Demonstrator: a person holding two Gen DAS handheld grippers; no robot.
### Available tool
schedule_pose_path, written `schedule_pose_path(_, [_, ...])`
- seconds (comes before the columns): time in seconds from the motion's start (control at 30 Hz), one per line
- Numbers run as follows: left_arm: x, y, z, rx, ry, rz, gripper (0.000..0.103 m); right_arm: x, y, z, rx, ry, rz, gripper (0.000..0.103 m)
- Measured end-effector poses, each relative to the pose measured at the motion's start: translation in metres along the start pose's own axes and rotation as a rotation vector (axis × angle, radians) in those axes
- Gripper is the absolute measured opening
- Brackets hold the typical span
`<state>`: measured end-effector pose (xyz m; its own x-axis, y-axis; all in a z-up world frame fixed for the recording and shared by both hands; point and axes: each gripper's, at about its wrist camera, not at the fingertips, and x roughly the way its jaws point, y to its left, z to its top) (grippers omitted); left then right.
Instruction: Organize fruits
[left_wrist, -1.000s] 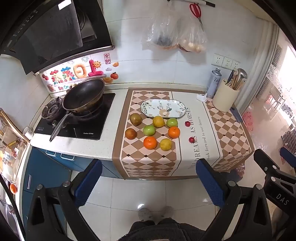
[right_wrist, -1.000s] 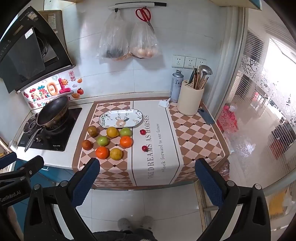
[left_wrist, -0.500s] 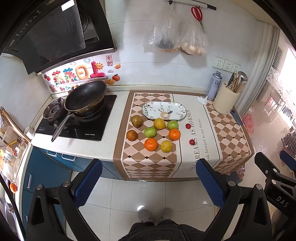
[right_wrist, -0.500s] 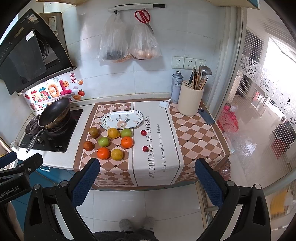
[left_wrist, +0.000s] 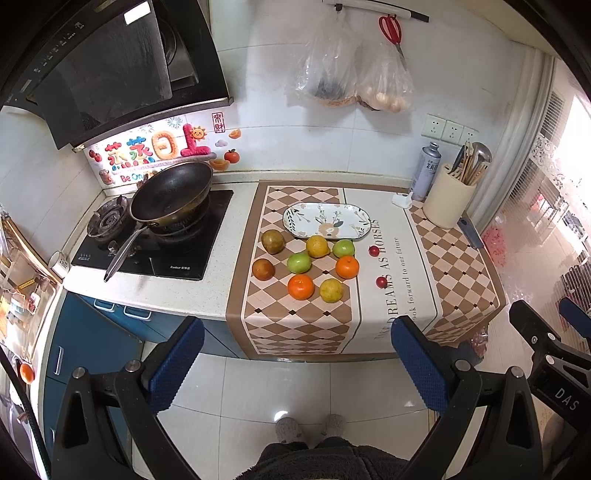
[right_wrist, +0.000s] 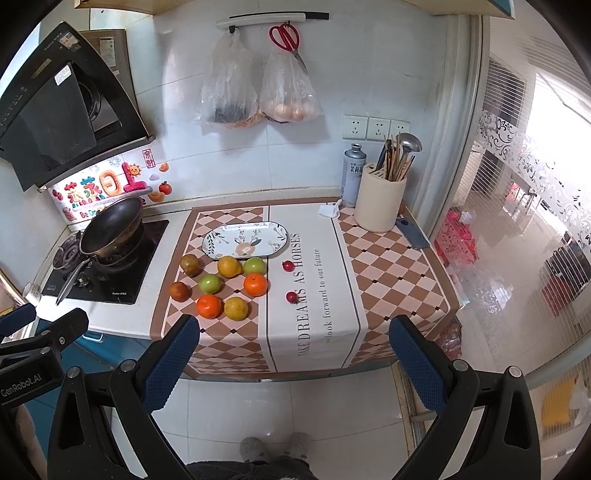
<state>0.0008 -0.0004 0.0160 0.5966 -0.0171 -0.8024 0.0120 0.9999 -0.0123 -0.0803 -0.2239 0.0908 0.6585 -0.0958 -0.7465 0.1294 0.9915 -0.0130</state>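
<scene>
Eight round fruits cluster beside the plate; your jaws gape empty, short of the desk edge.

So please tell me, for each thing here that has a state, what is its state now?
Left gripper: jaws open, holding nothing.
Right gripper: jaws open, holding nothing.
Plate: no fruit on it.
Fruits: loose on the mat, none on the plate.
Wok: on the burner, nothing in it.
Scissors: hanging, closed.
</scene>
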Motion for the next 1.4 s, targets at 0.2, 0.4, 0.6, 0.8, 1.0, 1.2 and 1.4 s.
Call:
schedule_pose_path(0.2, [0.001, 0.000, -0.001, 0.000, -0.003, 0.000, 0.103, -0.004, 0.000, -0.005, -0.002, -0.008, 0.007, 0.103])
schedule_pose_path(0.4, [-0.005, 0.000, -0.002, 0.001, -0.007, 0.002, 0.103, -0.007, -0.001, -0.005, -0.002, -0.014, 0.010, 0.103])
schedule_pose_path(0.6, [-0.006, 0.001, -0.001, -0.002, -0.005, 0.001, 0.103, -0.008, 0.000, -0.006, -0.002, -0.016, 0.013, 0.103])
schedule_pose_path(0.8, [-0.011, 0.004, -0.003, -0.006, -0.007, 0.002, 0.103, -0.010, 0.005, -0.009, -0.005, -0.014, 0.023, 0.103])
schedule_pose_path(1.0, [-0.016, 0.005, -0.006, -0.007, -0.009, 0.003, 0.103, -0.011, 0.005, -0.012, -0.005, -0.013, 0.029, 0.103])
schedule_pose_path(1.2, [-0.017, 0.006, -0.005, -0.006, -0.011, 0.002, 0.103, -0.011, 0.005, -0.012, -0.006, -0.014, 0.029, 0.103])
schedule_pose_path(1.4, [-0.021, 0.010, -0.008, -0.011, -0.016, 0.005, 0.103, -0.012, 0.004, -0.013, -0.005, -0.021, 0.040, 0.103])
